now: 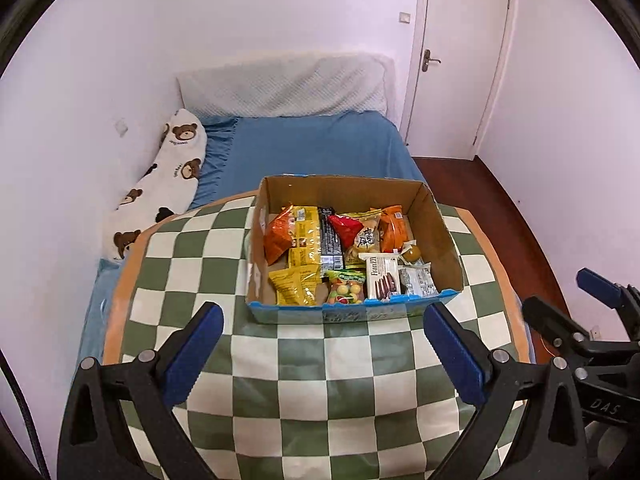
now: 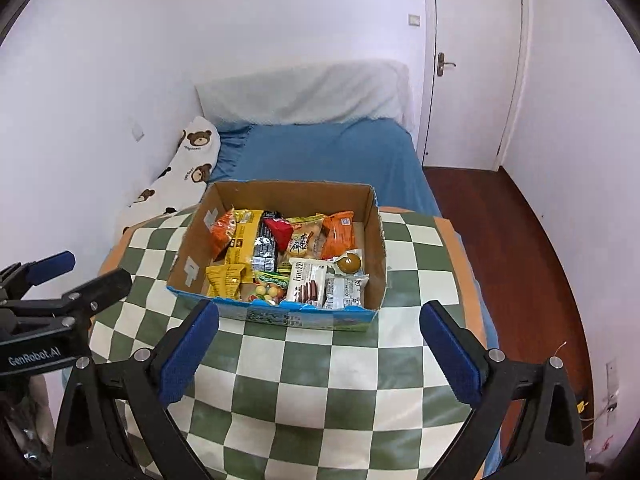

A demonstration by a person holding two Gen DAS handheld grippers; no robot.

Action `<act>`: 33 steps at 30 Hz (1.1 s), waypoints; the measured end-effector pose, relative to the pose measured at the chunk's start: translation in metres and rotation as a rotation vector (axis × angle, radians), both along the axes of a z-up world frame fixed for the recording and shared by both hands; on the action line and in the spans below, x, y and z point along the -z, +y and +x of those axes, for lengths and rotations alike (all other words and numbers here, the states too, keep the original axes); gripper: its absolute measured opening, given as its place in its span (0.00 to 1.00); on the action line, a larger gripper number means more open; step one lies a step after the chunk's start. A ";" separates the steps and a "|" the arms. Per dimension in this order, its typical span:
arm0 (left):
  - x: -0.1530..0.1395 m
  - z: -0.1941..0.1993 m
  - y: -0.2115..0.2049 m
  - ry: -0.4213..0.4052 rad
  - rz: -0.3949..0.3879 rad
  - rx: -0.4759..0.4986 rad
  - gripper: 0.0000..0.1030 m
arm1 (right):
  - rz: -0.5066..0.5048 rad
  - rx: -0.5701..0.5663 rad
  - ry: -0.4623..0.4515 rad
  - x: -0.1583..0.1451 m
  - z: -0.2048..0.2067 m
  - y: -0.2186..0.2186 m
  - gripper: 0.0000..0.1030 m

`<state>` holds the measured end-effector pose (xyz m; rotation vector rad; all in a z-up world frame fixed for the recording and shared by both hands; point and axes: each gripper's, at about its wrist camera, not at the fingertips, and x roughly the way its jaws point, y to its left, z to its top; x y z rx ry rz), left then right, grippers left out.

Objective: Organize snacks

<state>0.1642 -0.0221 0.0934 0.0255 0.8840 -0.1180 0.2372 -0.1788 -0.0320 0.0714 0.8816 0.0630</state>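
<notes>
A cardboard box (image 1: 440, 236) (image 2: 192, 256) stands on the green-and-white checked table (image 1: 320, 392) (image 2: 320, 384). It holds several snack packets: orange bags (image 1: 280, 234) (image 2: 340, 234), yellow bags (image 1: 296, 286) (image 2: 224, 280), a white Franzzi biscuit pack (image 1: 382, 278) (image 2: 308, 282), a candy bag (image 1: 346, 288) (image 2: 268, 286). My left gripper (image 1: 324, 320) is open and empty, in front of the box. My right gripper (image 2: 320, 320) is open and empty, also in front of the box. Each gripper shows at the edge of the other's view, the right one (image 1: 560, 304) and the left one (image 2: 92, 272).
A bed with a blue sheet (image 1: 320, 144) (image 2: 332, 152), a white pillow (image 1: 280, 88) and a bear-print bolster (image 1: 160, 188) lies behind the table. A white door (image 1: 460, 52) and a wooden floor (image 1: 500, 208) are on the right.
</notes>
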 end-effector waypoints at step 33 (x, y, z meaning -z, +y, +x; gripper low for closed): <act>0.019 0.007 -0.004 -0.046 0.048 -0.072 1.00 | 0.016 0.052 -0.071 -0.009 -0.001 -0.011 1.00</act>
